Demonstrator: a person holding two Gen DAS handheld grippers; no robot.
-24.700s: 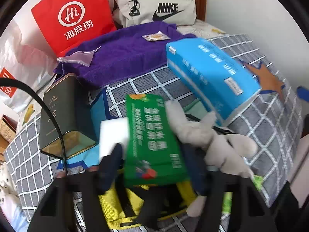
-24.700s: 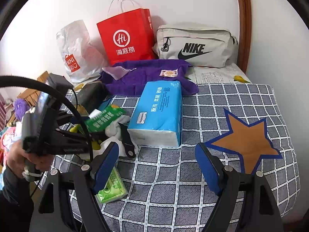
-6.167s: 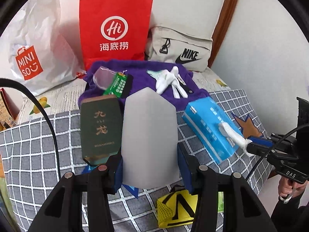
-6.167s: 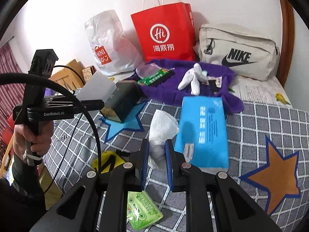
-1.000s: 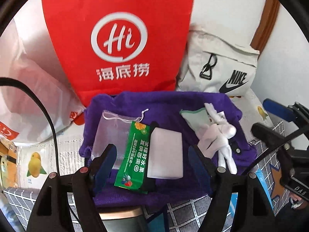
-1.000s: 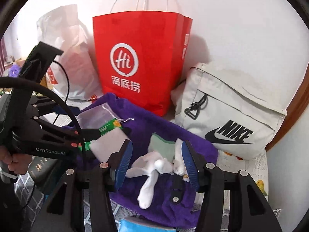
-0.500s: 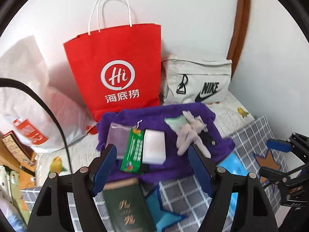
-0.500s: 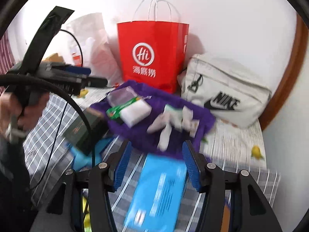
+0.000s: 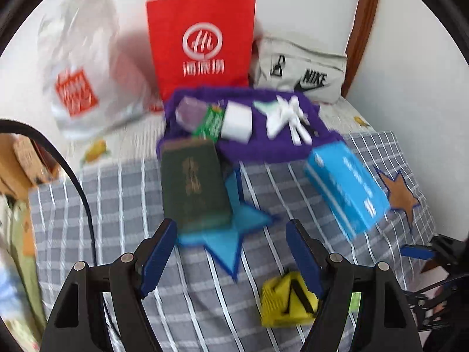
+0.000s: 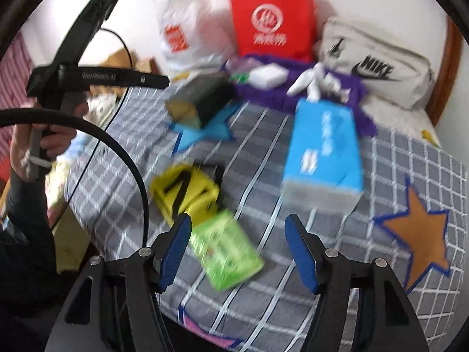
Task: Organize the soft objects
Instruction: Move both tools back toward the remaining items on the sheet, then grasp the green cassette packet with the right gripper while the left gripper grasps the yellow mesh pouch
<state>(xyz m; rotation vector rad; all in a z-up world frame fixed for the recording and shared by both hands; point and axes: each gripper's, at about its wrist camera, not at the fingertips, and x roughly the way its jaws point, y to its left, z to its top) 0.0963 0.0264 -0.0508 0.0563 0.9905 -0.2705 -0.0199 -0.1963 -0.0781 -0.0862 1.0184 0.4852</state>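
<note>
A purple towel [image 9: 263, 149] [image 10: 272, 94] lies at the back of the bed. On it lie a white sponge block [image 9: 236, 120] [image 10: 268, 75], a white plush toy [image 9: 288, 117] [image 10: 313, 83], a green packet [image 9: 209, 121] and a clear pouch [image 9: 187, 111]. My left gripper [image 9: 231, 261] is open and empty above the checked bedspread [image 9: 117, 205]. My right gripper [image 10: 237, 252] is open and empty over a light green packet [image 10: 225, 252]. A yellow mesh bag [image 9: 288, 299] [image 10: 184, 189] lies near the front. Both views are blurred.
A blue tissue pack [image 9: 347, 187] [image 10: 324, 152] and a dark green box [image 9: 193, 182] [image 10: 202, 99] lie mid-bed. A red paper bag [image 9: 202, 44], a white plastic bag [image 9: 85, 67] and a grey Nike bag [image 9: 302, 73] stand against the wall.
Both grippers have pulled back from the purple towel toward the front of the bed, open and empty. The yellow bag and light green packet have come into view.
</note>
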